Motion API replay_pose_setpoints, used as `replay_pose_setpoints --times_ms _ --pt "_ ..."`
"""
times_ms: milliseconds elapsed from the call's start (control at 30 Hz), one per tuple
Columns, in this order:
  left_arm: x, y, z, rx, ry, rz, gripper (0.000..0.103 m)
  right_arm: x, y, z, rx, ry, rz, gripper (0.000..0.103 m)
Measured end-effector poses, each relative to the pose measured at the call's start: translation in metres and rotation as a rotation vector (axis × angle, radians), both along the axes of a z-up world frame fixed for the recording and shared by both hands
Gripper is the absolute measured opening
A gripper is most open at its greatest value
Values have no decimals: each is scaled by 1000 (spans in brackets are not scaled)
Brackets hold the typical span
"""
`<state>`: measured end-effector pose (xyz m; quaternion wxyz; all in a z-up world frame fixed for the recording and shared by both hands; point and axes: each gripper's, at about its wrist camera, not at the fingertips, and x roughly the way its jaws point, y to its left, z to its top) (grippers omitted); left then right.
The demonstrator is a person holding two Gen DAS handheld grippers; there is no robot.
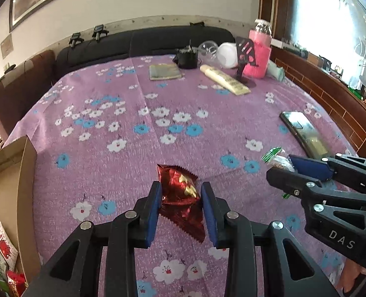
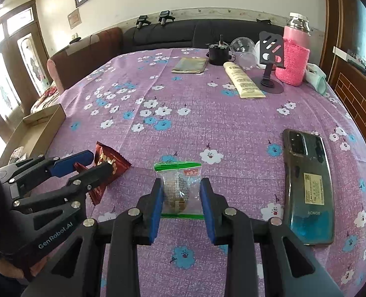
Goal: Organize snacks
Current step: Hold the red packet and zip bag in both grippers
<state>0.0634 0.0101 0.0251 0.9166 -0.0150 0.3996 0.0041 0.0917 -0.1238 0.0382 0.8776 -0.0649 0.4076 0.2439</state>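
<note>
A red foil snack packet (image 1: 175,180) lies on the purple flowered tablecloth (image 1: 133,148), and my left gripper (image 1: 181,188) is shut on it, blue pads pressing its sides. The right wrist view shows the same packet (image 2: 118,164) in the left gripper (image 2: 100,160) at the left. A clear snack packet with green edges (image 2: 180,188) rests on the cloth just to the right, and my right gripper (image 2: 181,185) is shut on it. In the left wrist view, the right gripper (image 1: 280,165) hides most of that clear packet (image 1: 274,154).
A cardboard box (image 1: 27,173) stands at the table's left edge with several snack packets (image 1: 2,247) inside. A phone (image 2: 309,188) lies close on the right. At the back are a cream tube (image 2: 243,80), a phone stand (image 2: 269,57) and a pink-sleeved bottle (image 2: 294,59).
</note>
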Motion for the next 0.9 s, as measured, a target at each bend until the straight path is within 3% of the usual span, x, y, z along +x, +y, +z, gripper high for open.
replay_pose_setpoints --times_ms 100,167,300,333,400,533,733,900 --pt "4 2 -7 -16 50 -3 46 1 -1 0 5 4 -4 28" --pt "8 3 -12 -38 81 -4 46 1 -2 2 13 2 -5 28" --pt "8 2 -15 -30 78 4 43 0 -3 3 22 -1 -1 28" --pt "8 2 -15 -26 76 12 37 0 -3 4 24 -2 -1 28" --pt "8 5 -14 -34 68 28 35 -1 -4 5 29 -3 -2 28" --pt "1 8 -4 -31 3 46 34 -2 -5 6 41 -7 -7 28" --pt "-14 1 16 57 -145 70 34 -4 -3 8 45 -26 -1 28" --pt "-20 0 26 107 -218 86 34 -11 -1 14 49 -90 4 28"
